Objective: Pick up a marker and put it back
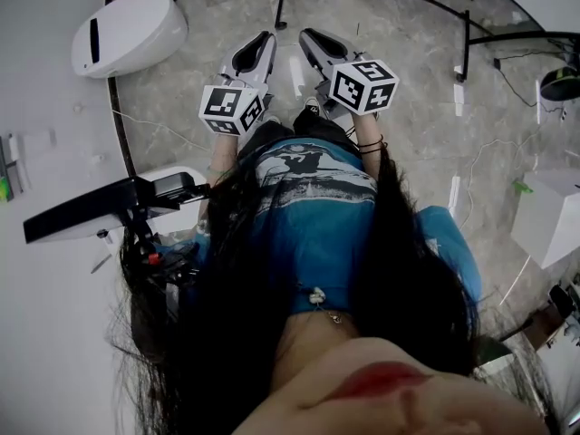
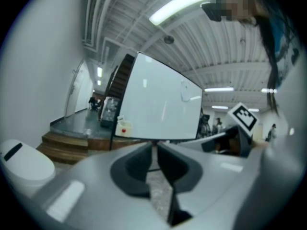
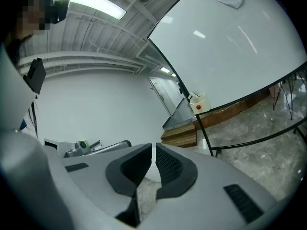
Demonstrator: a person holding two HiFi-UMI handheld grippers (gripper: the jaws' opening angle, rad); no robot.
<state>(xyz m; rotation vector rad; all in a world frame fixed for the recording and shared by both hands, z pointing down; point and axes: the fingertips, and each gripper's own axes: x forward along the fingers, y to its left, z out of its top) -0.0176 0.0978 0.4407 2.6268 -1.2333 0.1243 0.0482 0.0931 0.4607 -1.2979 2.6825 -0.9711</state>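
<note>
No marker shows plainly in any view. In the head view both grippers are held out over the marble floor, in front of a person's blue shirt. My left gripper (image 1: 264, 39) and my right gripper (image 1: 310, 36) lie side by side, their marker cubes towards me. In the left gripper view the left gripper (image 2: 155, 147) has its jaws nearly together with nothing between them. The right gripper (image 3: 153, 148) stands the same in its own view, only a sliver of gap and nothing held. Both point at a whiteboard (image 2: 160, 104) (image 3: 230, 47) on a black stand.
A small white box with a red dot (image 2: 123, 127) (image 3: 198, 103) hangs at the whiteboard's lower corner. A white rounded pod (image 1: 127, 30) sits on the floor at far left. The stand's black legs (image 1: 467, 25) cross the floor ahead. A black device (image 1: 100, 208) juts out at left.
</note>
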